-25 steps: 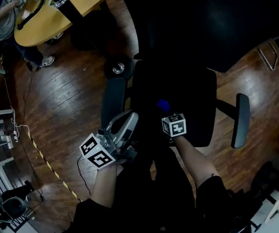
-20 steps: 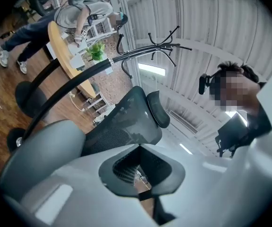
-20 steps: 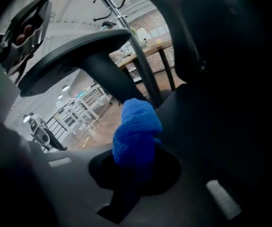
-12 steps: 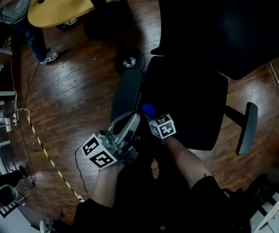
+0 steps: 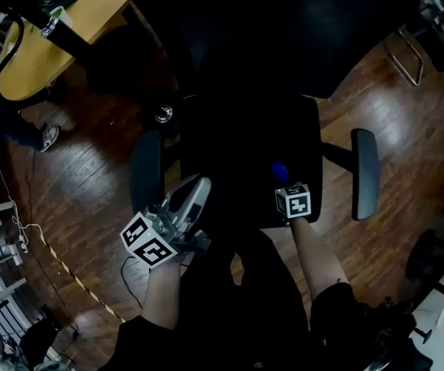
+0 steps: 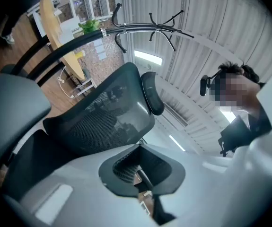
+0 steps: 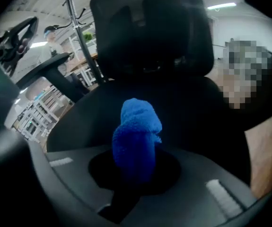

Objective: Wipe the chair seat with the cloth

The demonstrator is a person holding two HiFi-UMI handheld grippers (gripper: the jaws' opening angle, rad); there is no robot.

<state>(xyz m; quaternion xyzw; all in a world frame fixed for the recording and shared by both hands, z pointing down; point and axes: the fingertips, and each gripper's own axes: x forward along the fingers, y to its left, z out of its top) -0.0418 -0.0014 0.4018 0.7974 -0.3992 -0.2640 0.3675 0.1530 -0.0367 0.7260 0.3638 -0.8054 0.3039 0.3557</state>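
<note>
A: The right gripper (image 7: 136,176)?
B: Clamped on the blue cloth (image 7: 136,134). It has swept across the chair seat (image 5: 237,149) from the left edge to the right half.
A: And the left gripper (image 5: 197,188)?
B: Jaws together, empty, at the seat's front-left corner. The wiping looks well under way.

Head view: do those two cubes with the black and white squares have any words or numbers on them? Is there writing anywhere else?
There are no readable words, numbers or brands in any view.
left marker cube: only black-and-white square patterns, no letters.
right marker cube: the same, patterns only.
blue cloth: no label or print in sight.
</note>
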